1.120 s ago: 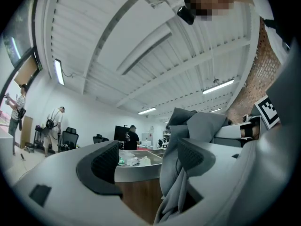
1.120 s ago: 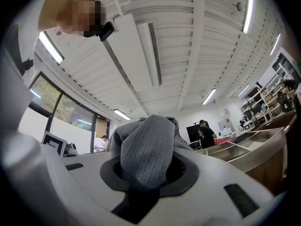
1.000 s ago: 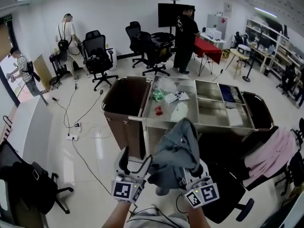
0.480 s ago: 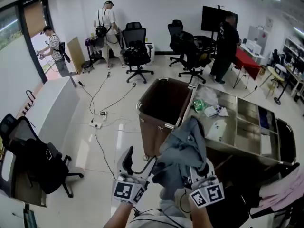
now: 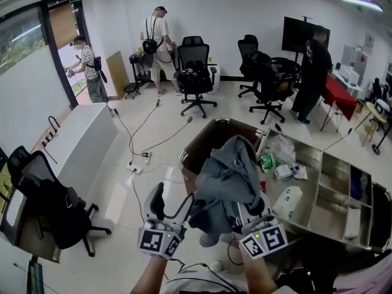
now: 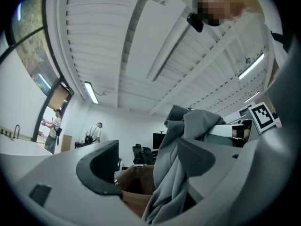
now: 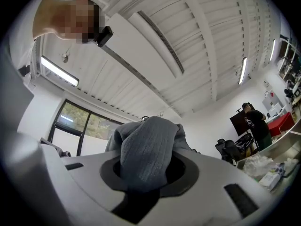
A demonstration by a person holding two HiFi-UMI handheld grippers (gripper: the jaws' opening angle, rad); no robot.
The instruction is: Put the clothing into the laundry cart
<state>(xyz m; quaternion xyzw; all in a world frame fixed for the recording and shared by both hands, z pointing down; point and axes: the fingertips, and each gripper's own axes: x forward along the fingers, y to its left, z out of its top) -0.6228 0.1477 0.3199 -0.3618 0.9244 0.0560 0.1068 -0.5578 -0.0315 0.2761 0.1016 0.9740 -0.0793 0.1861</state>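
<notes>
My right gripper [image 7: 146,173] pinching a crumpled grey ribbed-knit garment [image 5: 228,182], its bunched folds heaped above the pressed-together jaws, my left gripper [image 6: 148,161] spread with a loose fold hanging between its jaws, garment held up just before the open brown laundry cart [image 5: 202,141].

The grey garment [image 5: 228,179] has shifted from before the metal trays [image 5: 321,188] to before the brown bin [image 5: 206,141].
</notes>
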